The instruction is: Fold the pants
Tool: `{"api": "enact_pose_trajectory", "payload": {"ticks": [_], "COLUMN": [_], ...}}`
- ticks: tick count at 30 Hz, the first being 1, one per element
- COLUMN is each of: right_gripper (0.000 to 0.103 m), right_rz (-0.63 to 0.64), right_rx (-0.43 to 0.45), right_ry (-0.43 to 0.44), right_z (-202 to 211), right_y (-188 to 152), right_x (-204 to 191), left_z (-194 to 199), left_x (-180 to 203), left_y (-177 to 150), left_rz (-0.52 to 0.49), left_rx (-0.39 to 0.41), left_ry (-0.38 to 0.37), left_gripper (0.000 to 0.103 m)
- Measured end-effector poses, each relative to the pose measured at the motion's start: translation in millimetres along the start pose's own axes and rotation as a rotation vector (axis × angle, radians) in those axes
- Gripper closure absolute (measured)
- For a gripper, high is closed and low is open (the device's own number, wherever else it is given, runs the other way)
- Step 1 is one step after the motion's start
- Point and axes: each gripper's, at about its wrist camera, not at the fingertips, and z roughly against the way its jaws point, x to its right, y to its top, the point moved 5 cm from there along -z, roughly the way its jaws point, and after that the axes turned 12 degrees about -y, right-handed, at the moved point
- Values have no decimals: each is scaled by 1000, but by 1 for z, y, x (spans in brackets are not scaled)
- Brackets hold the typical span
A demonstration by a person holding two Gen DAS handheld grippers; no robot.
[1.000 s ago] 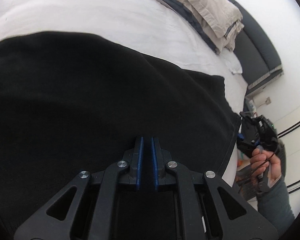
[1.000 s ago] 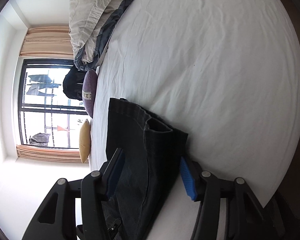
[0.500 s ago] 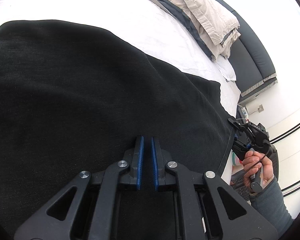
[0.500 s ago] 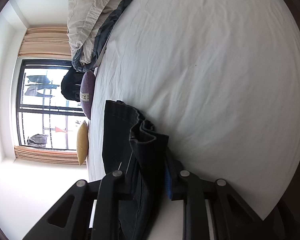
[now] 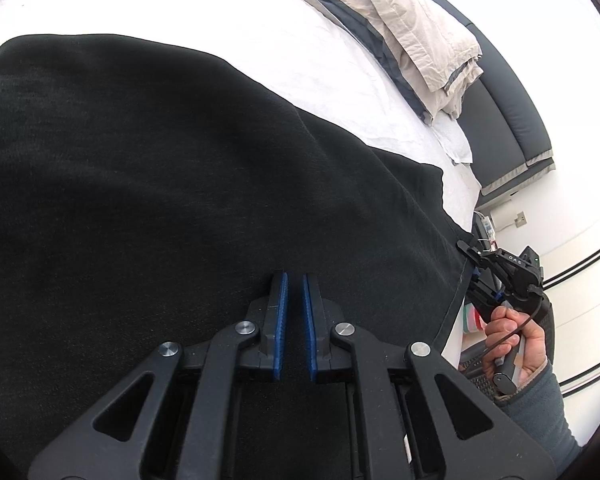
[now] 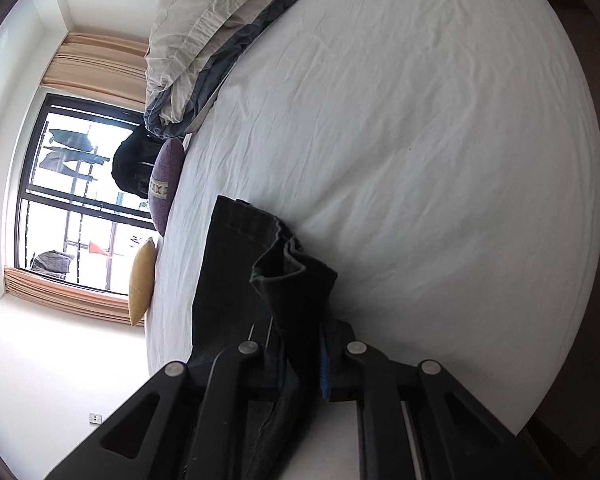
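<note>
The black pants [image 5: 172, 184] lie spread over the white bed [image 5: 228, 8] and fill most of the left wrist view. My left gripper [image 5: 294, 280] sits on the cloth with its blue pads nearly together; whether cloth is between them does not show. My right gripper [image 6: 300, 344] is shut on the pants' hem edge [image 6: 292, 276], which bunches up between its fingers. It also shows in the left wrist view [image 5: 500, 268], held by a hand at the pants' far corner.
A folded beige and grey duvet [image 6: 212, 36] lies at the head of the bed. A purple cushion [image 6: 166, 184] and a yellow cushion [image 6: 142, 280] stand by the window. A dark headboard [image 5: 504, 120] is beyond the duvet. White sheet [image 6: 420, 140] stretches right of the pants.
My right gripper has closed from wide open onto the pants' hem and lifted it into a bunch. The left gripper has stayed shut and shifted slightly over the cloth.
</note>
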Motion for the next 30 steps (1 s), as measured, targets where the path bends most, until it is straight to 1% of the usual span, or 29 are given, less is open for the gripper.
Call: {"api": "enact_pose_trajectory", "payload": {"ticks": [3,5,6,8,9,11,13,14,16,19,20,21,23,25,27,29,30], "right_gripper": [91,92,92,92,92,92,92,92,92,92,92,92,92,92,92,92,92], "right_rz": [49,111,168,355,462,702,908,987,1112,1267,1322,1344,1302,1285,1322,1377,1397], "right_rx": [30,64,88,128,132,125,86,60,15,-15,-12,-12,-22,-5,28,76,93], "right_ry": [-36,-58,-76,-111,-115,-106,-73,-64,-78,-103,-130,-157,-163,-168,-180,-196,-196], "right_z": [6,15,20,30,32,33,27,21,9,-1,-5,-9,-15,-14,-11,-3,0], "right_y": [0,-3,-7,-26,-43,-91,-143,-166,-202,-241,-251,-257,-257,-257,-263,-270,-274], "right_x": [-12,-30,-45,-88,-113,-161,-194,-202,-208,-209,-208,-206,-205,-205,-209,-212,-213], "left_z": [0,1,1,2,3,4,7,9,15,32,38,46,60,70,75,80,82], "left_x": [-1,-1,-2,-3,-4,-5,-8,-8,-10,-13,-15,-16,-21,-27,-30,-28,-25], "left_y": [0,0,-1,-1,-1,-1,0,0,0,-5,-7,-9,-14,-19,-22,-19,-17], "left_rz": [1,4,7,14,18,30,57,71,94,121,138,160,213,283,347,378,383], "left_rx": [1,2,3,7,9,14,18,22,32,65,77,92,125,135,130,136,138], "left_ry": [-1,-4,-7,-13,-16,-26,-48,-59,-69,-62,-62,-68,-97,-144,-199,-245,-261], "left_gripper": [95,95,95,95,95,95,95,95,95,95,95,95,95,95,95,94,92]}}
